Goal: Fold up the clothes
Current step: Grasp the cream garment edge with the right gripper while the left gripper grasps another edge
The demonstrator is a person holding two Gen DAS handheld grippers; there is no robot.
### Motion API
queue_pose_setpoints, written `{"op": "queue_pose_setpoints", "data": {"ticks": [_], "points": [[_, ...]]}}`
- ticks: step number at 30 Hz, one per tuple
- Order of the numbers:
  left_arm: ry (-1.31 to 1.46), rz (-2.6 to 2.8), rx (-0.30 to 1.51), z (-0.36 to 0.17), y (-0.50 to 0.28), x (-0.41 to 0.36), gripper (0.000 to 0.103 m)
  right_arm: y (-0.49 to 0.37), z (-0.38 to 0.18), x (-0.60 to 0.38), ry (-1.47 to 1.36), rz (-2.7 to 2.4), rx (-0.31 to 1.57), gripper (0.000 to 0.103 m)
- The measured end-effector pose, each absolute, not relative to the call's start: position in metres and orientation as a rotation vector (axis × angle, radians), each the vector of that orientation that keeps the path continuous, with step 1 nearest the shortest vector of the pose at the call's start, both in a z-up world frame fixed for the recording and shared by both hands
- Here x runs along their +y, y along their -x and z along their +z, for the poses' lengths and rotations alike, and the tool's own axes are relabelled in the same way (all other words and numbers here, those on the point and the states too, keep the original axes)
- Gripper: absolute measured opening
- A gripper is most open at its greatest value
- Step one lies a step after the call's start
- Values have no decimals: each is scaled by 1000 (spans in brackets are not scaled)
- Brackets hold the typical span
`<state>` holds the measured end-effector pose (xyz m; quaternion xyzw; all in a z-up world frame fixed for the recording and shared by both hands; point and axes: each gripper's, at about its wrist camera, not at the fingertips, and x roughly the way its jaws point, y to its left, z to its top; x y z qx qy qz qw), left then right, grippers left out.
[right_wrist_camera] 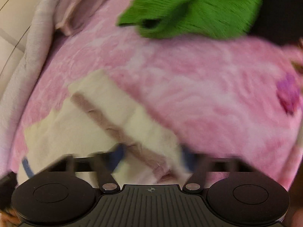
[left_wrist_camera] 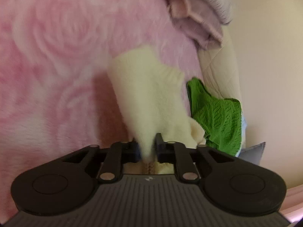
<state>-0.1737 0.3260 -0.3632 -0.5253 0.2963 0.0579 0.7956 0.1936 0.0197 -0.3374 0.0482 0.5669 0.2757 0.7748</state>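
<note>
Left wrist view: left gripper (left_wrist_camera: 147, 147) pinching cream garment (left_wrist_camera: 149, 98) over pink blanket (left_wrist_camera: 56, 66), beside green knit (left_wrist_camera: 217, 113). Right wrist view, blurred: right gripper (right_wrist_camera: 151, 157) jaws spread around cream cloth.

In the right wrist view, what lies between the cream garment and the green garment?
Only bare pink blanket separates the cream garment from the green garment; the right wrist view shows this.

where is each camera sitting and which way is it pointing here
Left wrist: rides the left gripper, looking along fingers shut on the cream garment; pink blanket behind.
Right wrist: rides the right gripper, jaws apart around the cream garment's brown-striped edge; motion-blurred.
Shared: cream garment, pink blanket, green knit.
</note>
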Motion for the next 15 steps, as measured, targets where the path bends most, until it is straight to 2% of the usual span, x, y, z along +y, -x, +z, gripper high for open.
{"op": "queue_pose_setpoints", "data": {"ticks": [7, 12, 15], "points": [[1095, 270, 437, -304, 252, 330, 5, -157, -248, 39, -151, 966, 1056, 19], [932, 509, 307, -170, 366, 355, 5, -124, -190, 94, -183, 1295, 1085, 19], [816, 641, 368, -134, 377, 394, 6, -107, -180, 150, -204, 1372, 1158, 21]]}}
